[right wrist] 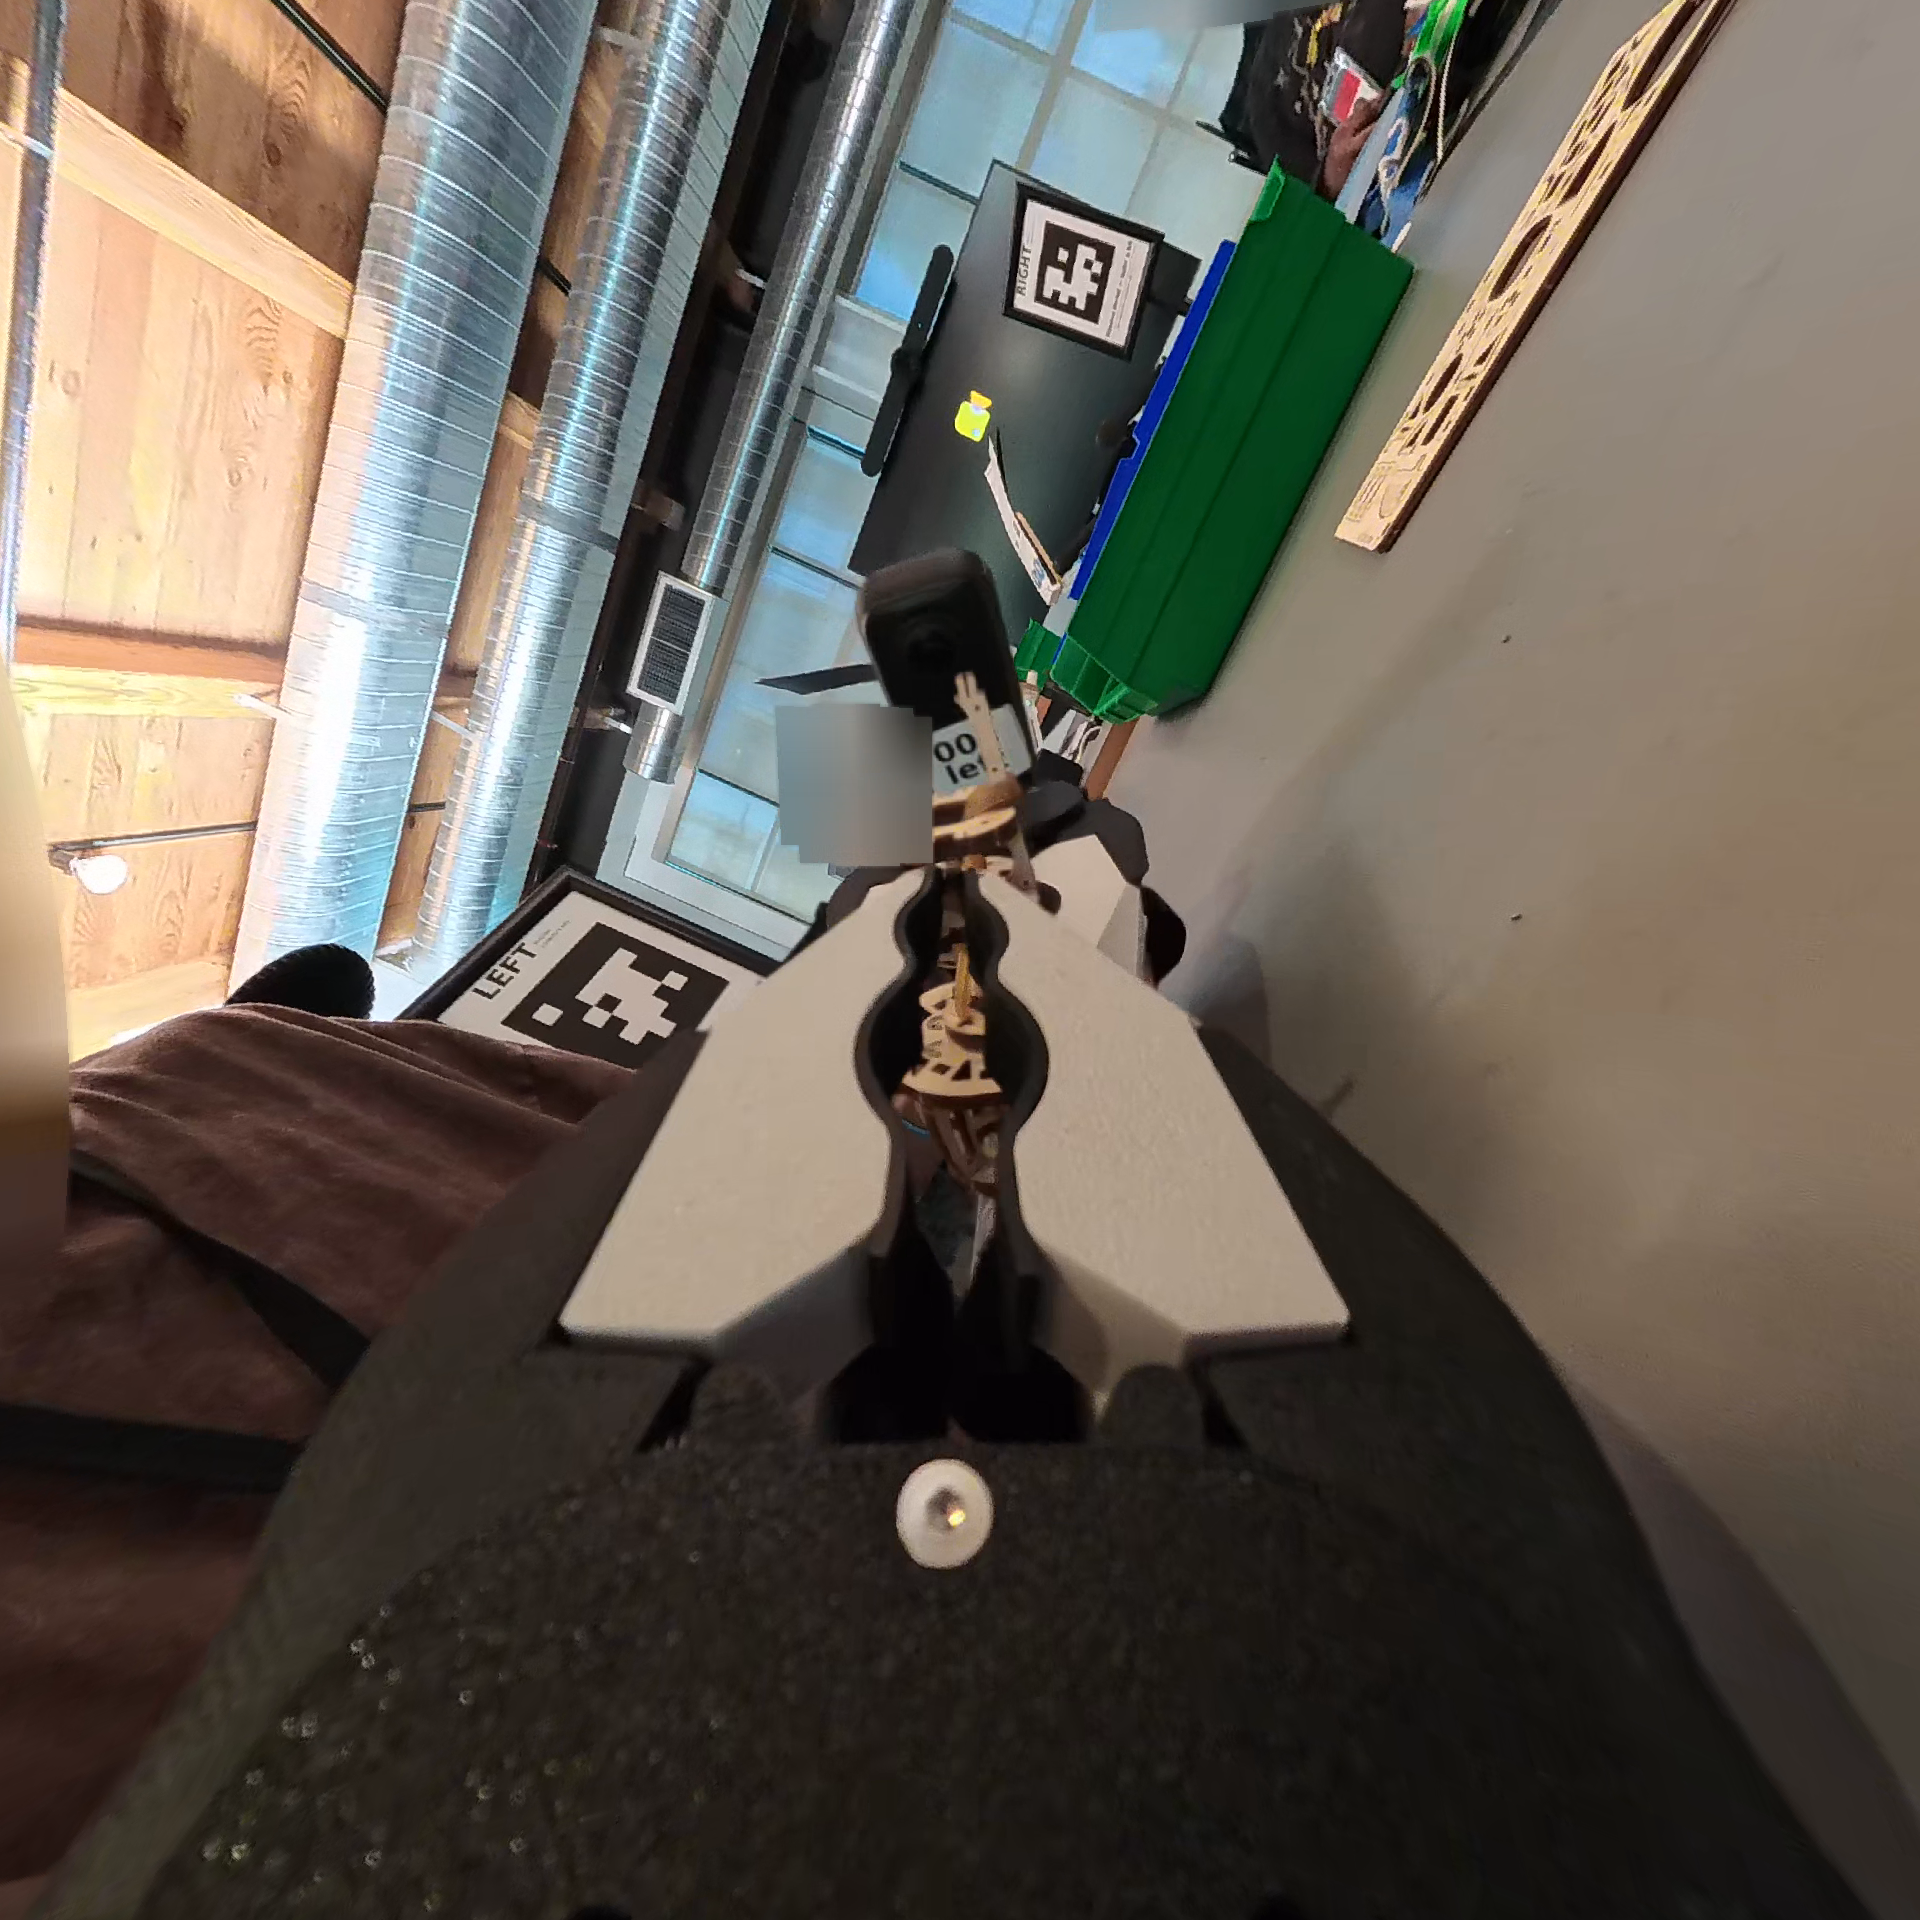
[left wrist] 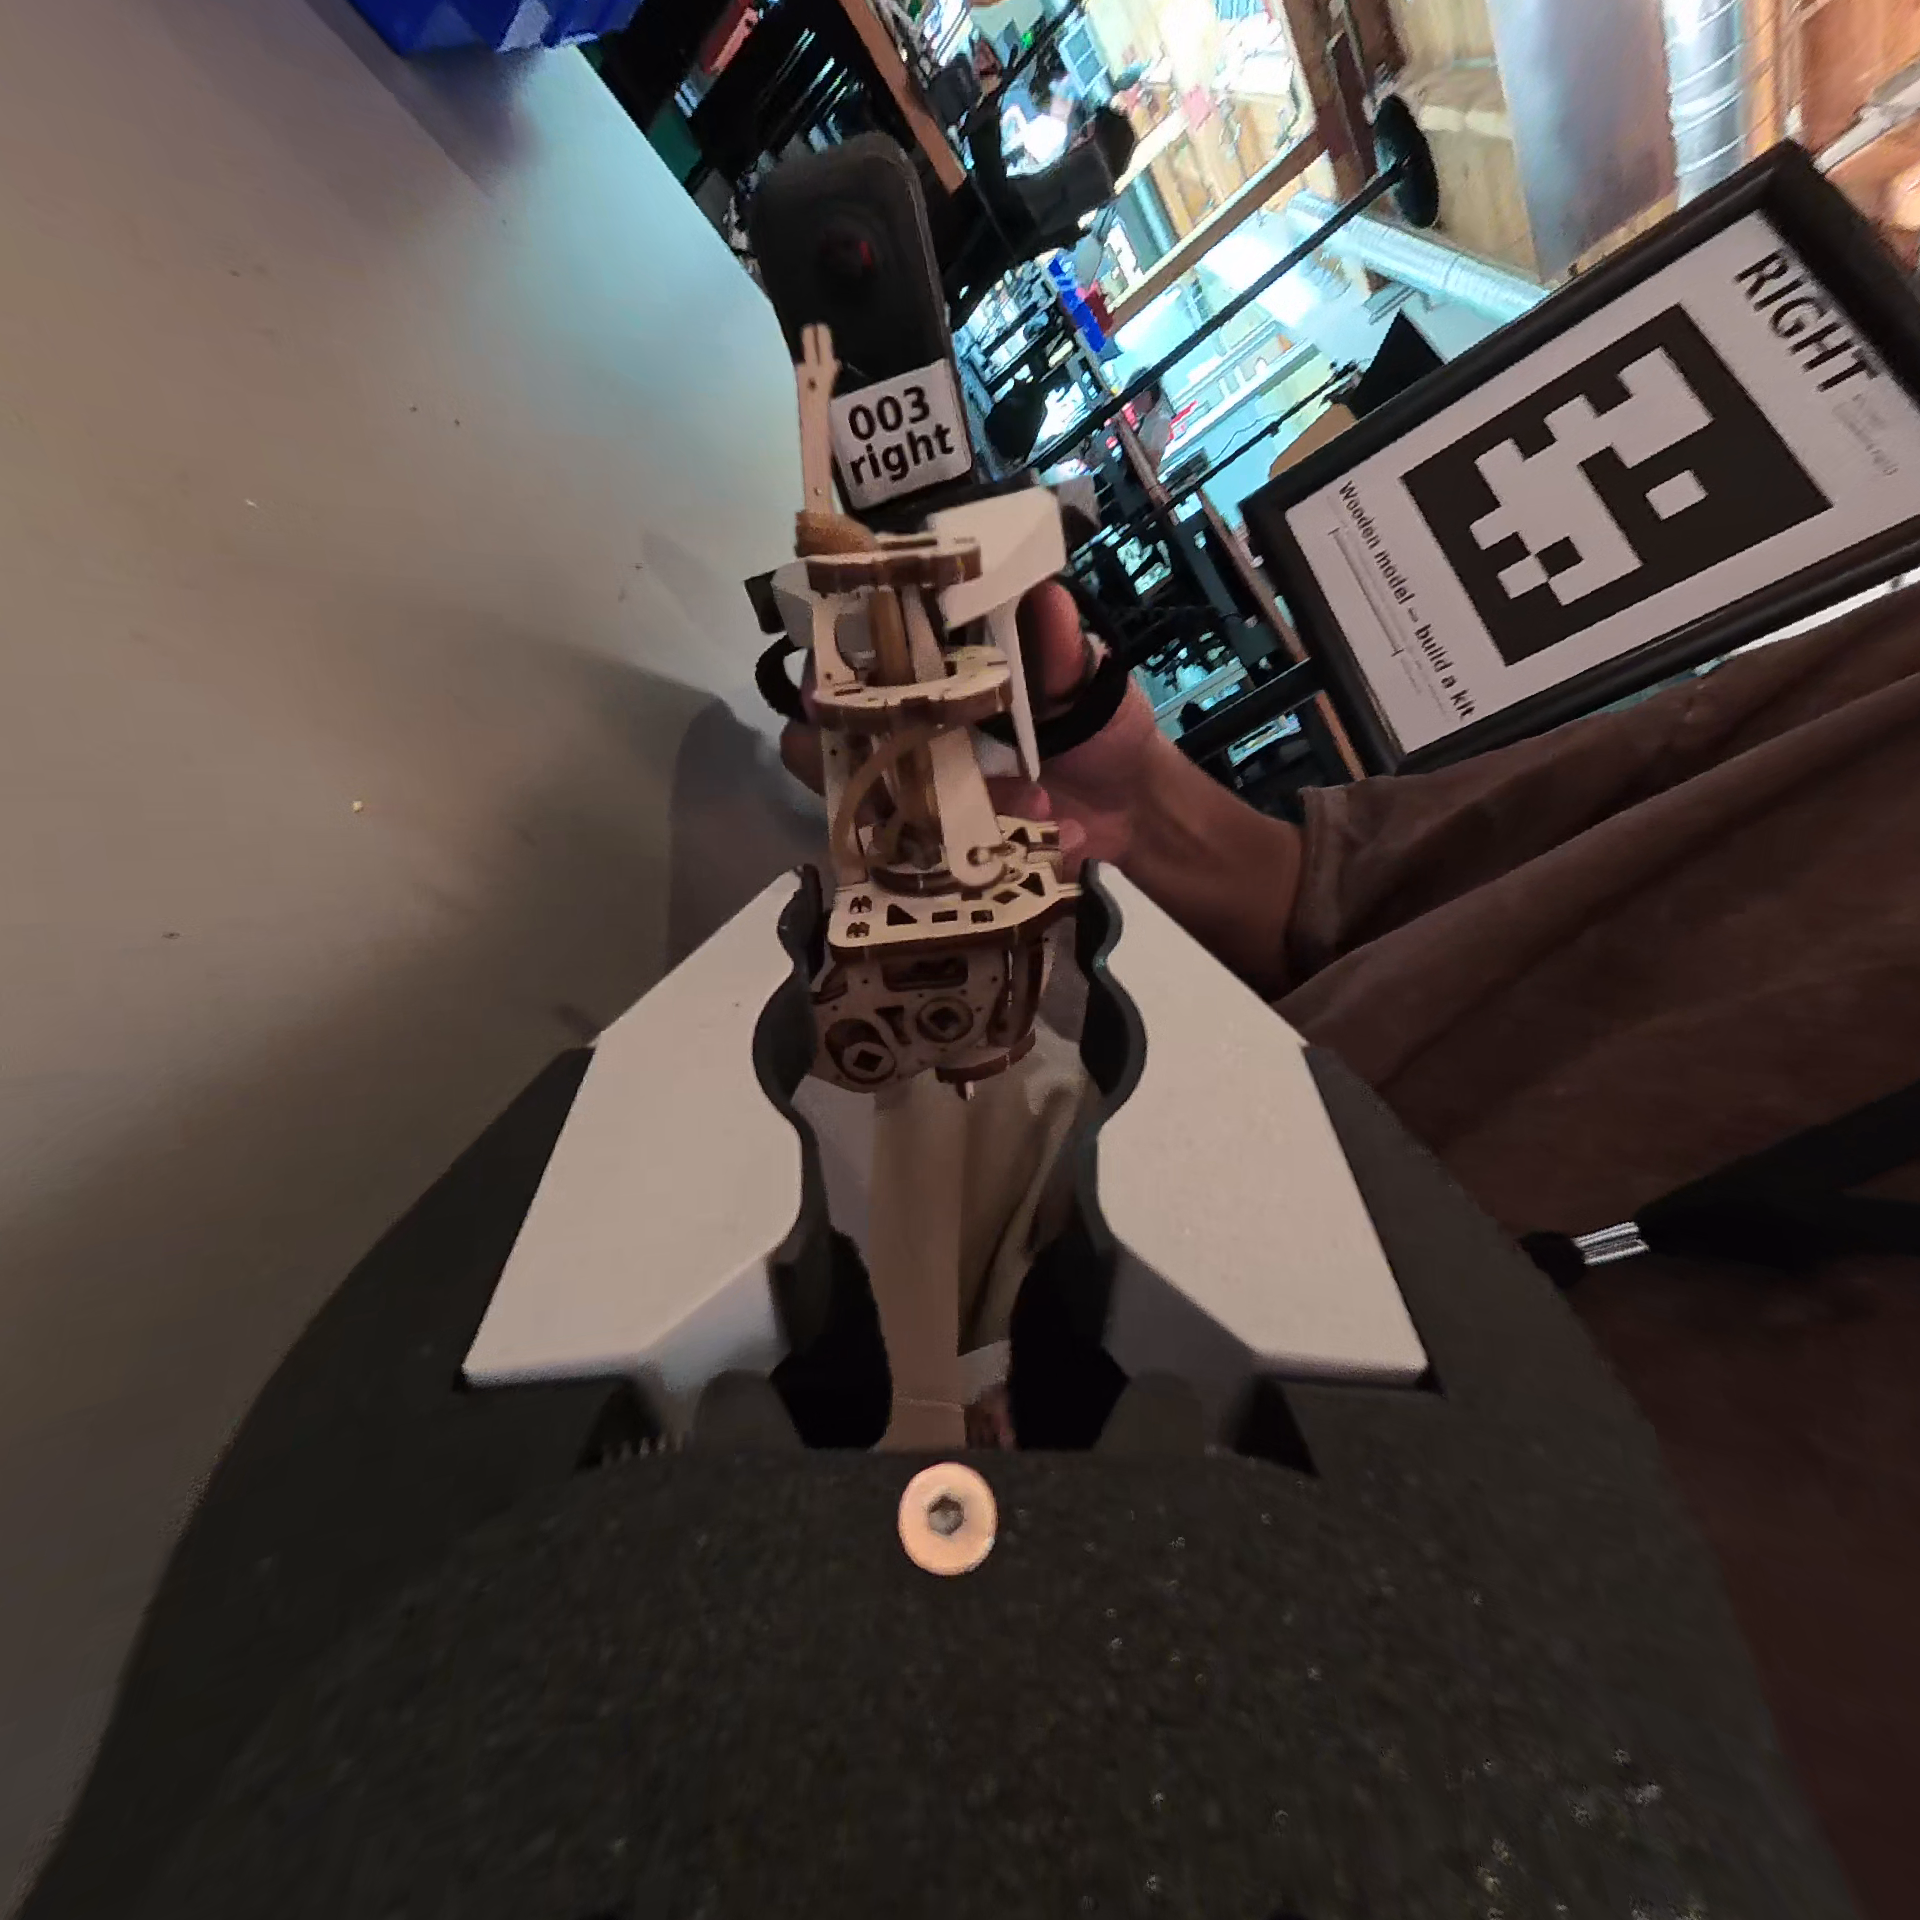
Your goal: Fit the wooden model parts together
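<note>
A pale wooden model (left wrist: 914, 831) with gears, discs and a thin forked rod (left wrist: 816, 426) is held in the air between both grippers. My left gripper (left wrist: 940, 904) is shut on the model's near gear-box end. My right gripper (left wrist: 894, 613) shows beyond it, shut on the model's disc section, with a hand (left wrist: 1101, 748) behind it. In the right wrist view, my right gripper (right wrist: 961, 894) is shut on the model (right wrist: 951, 1060), most of which lies hidden between the white fingers (right wrist: 1122, 1091). The left gripper's black camera (right wrist: 925, 623) stands just beyond.
The grey table (left wrist: 312, 520) lies to one side and shows again in the right wrist view (right wrist: 1558, 935). On it are a wooden sheet of cut parts (right wrist: 1486, 291) and green bins (right wrist: 1226, 468). Framed marker signs (left wrist: 1621, 468) (right wrist: 603, 997) stand nearby. A brown sleeve (left wrist: 1558, 935) is close. The tips of one gripper are about 5 cm away from the tips of the other.
</note>
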`<action>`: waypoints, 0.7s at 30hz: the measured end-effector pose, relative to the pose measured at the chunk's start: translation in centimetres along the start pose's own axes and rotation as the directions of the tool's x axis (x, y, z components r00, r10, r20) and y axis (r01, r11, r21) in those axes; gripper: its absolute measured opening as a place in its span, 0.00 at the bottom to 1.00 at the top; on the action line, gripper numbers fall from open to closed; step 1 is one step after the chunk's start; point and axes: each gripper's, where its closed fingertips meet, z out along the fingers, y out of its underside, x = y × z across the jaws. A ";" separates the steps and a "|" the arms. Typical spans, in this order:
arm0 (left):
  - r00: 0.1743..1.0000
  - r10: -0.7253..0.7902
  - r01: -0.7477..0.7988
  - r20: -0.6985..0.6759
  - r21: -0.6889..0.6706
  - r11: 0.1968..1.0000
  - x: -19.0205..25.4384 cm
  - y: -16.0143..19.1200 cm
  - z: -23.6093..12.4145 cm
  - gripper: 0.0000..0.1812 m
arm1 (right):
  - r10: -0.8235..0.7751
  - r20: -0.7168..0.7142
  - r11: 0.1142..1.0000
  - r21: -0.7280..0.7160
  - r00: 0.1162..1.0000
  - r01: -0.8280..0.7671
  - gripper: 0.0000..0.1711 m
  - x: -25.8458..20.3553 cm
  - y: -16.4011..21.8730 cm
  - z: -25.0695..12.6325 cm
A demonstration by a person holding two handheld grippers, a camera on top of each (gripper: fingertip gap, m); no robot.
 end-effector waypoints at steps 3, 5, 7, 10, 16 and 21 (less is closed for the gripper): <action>0.998 -0.047 0.049 -0.049 0.045 0.998 0.4 -0.5 -0.2 0.25 | 0.017 0.015 1.000 0.026 1.000 -0.017 0.01 -0.1 -0.4 -0.1; 0.995 -0.072 0.078 -0.072 0.082 0.994 0.5 -0.9 -0.3 0.24 | 0.033 0.023 0.999 0.042 0.999 -0.034 0.01 -0.1 -0.6 -0.3; 0.991 -0.099 0.109 -0.087 0.120 0.987 0.4 -1.4 -0.5 0.24 | 0.062 0.025 0.996 0.061 0.998 -0.064 0.01 0.0 -0.7 -0.4; 0.992 -0.103 0.113 -0.078 0.127 0.985 0.1 -1.2 -0.2 0.24 | 0.116 0.033 0.989 0.088 0.993 -0.118 0.01 0.3 -0.8 -0.5; 0.985 -0.135 0.153 -0.112 0.172 0.973 0.3 -1.8 -0.3 0.24 | 0.207 0.086 0.963 0.156 0.975 -0.218 0.01 0.4 -1.1 -0.8; 0.973 -0.168 0.198 -0.156 0.204 0.959 0.4 -2.3 -0.4 0.24 | 0.273 0.141 0.938 0.183 0.952 -0.296 0.01 0.4 -1.3 -1.0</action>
